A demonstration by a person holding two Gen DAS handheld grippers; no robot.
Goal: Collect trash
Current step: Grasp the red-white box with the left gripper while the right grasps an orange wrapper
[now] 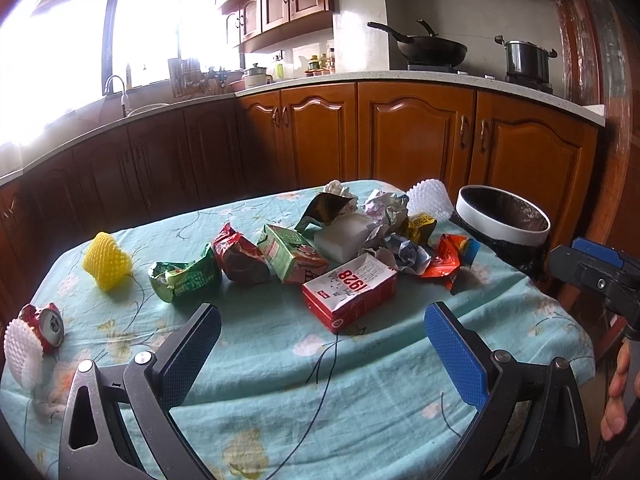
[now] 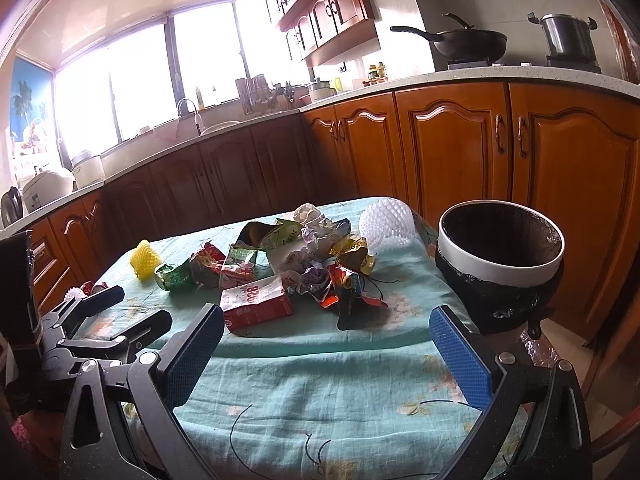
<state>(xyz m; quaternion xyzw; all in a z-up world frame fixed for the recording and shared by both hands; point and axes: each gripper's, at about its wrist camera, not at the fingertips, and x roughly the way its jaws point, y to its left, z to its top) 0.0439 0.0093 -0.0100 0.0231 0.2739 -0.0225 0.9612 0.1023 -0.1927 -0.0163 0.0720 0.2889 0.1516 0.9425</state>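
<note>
Trash is heaped mid-table: a red "1928" carton [image 1: 350, 294] [image 2: 256, 300], a green juice box [image 1: 292, 256], red and green snack wrappers [image 1: 186, 278], crumpled paper [image 1: 384, 210], a yellow foam net [image 1: 107, 260] and a white foam net [image 1: 430, 198]. A crushed red can [image 1: 44, 326] lies at the left edge. A white-rimmed bin with a black liner [image 2: 500, 256] [image 1: 504, 220] stands off the table's right side. My left gripper [image 1: 322, 344] hovers open in front of the carton. My right gripper [image 2: 326, 350] is open too, nearer the bin. Neither holds anything.
A teal flowered cloth [image 1: 360, 380] covers the table. Wooden cabinets [image 1: 416, 136] and a counter with a wok [image 1: 434, 50] and pot [image 1: 524, 58] run behind. A hand [image 1: 618, 392] shows at the right edge of the left wrist view.
</note>
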